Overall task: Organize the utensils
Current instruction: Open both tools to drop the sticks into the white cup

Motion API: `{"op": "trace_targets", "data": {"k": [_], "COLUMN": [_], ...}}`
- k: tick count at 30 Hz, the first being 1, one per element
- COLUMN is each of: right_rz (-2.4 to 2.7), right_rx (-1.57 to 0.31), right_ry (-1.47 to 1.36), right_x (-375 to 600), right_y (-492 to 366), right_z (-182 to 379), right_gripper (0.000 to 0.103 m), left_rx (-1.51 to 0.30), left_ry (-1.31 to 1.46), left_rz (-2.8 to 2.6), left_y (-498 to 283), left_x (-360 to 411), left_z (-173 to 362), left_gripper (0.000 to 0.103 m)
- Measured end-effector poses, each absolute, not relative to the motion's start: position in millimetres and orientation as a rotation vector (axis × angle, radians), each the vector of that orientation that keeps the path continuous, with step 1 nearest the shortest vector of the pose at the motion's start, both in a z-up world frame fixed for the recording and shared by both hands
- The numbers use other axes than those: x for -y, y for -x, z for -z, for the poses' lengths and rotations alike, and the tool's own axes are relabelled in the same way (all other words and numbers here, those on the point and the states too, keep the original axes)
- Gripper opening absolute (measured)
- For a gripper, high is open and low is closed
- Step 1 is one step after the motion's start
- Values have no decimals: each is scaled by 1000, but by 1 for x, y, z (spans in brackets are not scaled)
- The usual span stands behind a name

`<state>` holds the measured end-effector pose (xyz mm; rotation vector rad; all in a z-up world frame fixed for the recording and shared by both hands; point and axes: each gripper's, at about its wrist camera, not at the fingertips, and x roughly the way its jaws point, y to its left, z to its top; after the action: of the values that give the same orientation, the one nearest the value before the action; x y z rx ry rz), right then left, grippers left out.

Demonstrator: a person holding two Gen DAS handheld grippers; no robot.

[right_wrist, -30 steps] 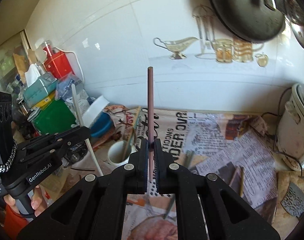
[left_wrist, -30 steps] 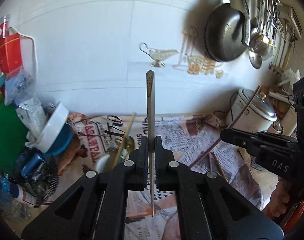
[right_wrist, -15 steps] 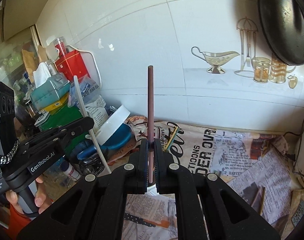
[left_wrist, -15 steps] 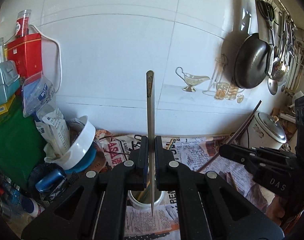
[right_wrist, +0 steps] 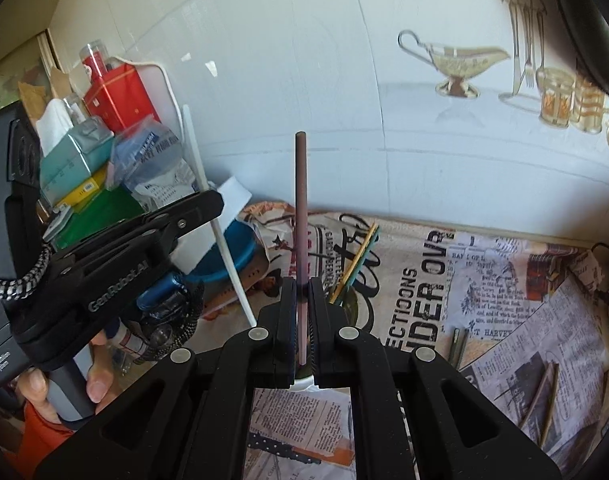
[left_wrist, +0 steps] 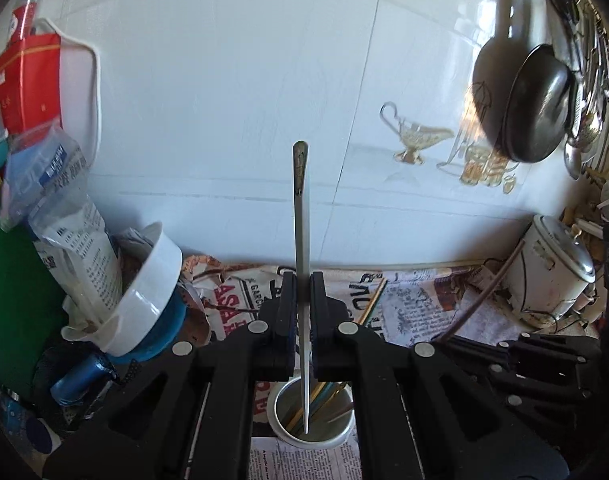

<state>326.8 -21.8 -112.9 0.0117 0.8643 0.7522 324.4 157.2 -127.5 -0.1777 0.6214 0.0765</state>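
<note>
My left gripper (left_wrist: 303, 280) is shut on a pale white chopstick (left_wrist: 300, 224) that stands upright, its lower tip inside a white cup (left_wrist: 336, 438) holding several coloured chopsticks. My right gripper (right_wrist: 303, 286) is shut on a dark reddish-brown chopstick (right_wrist: 301, 200), also upright, with the cup's rim (right_wrist: 304, 384) just showing below its jaws. The left gripper (right_wrist: 208, 206) with its white chopstick (right_wrist: 208, 208) shows at the left of the right wrist view. The right gripper (left_wrist: 460, 340) and its brown chopstick (left_wrist: 488, 284) show at the right of the left wrist view.
Newspaper (right_wrist: 504, 280) covers the counter, with loose chopsticks (right_wrist: 544, 392) and a small tool (right_wrist: 459, 342) lying on it. A white bowl on a blue one (left_wrist: 152, 292), bags and boxes crowd the left. A rice cooker (left_wrist: 552, 268) stands right; a pan (left_wrist: 536, 104) hangs on the tiled wall.
Both grippers have moved left and down over the cup. The white chopstick's tip now sits inside the cup. The right gripper has closed in beside the left one.
</note>
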Motion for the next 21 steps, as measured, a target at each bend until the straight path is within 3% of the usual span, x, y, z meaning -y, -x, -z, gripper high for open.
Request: {"op": "trace_targets", "data": {"k": [9, 21], "right_rz": [-732, -747], "right_rx": [-958, -1011], "right_ry": [22, 46], "right_x": [10, 14], "right_y": [-331, -337], "right_z": [145, 152], "right_gripper": [5, 7], "left_rx": [-746, -802], "left_ry": [173, 166], "left_rz": [-98, -99], "left_y": [-339, -328], "left_x": [-159, -147], "left_z": [177, 177], "left_gripper": [4, 4]}}
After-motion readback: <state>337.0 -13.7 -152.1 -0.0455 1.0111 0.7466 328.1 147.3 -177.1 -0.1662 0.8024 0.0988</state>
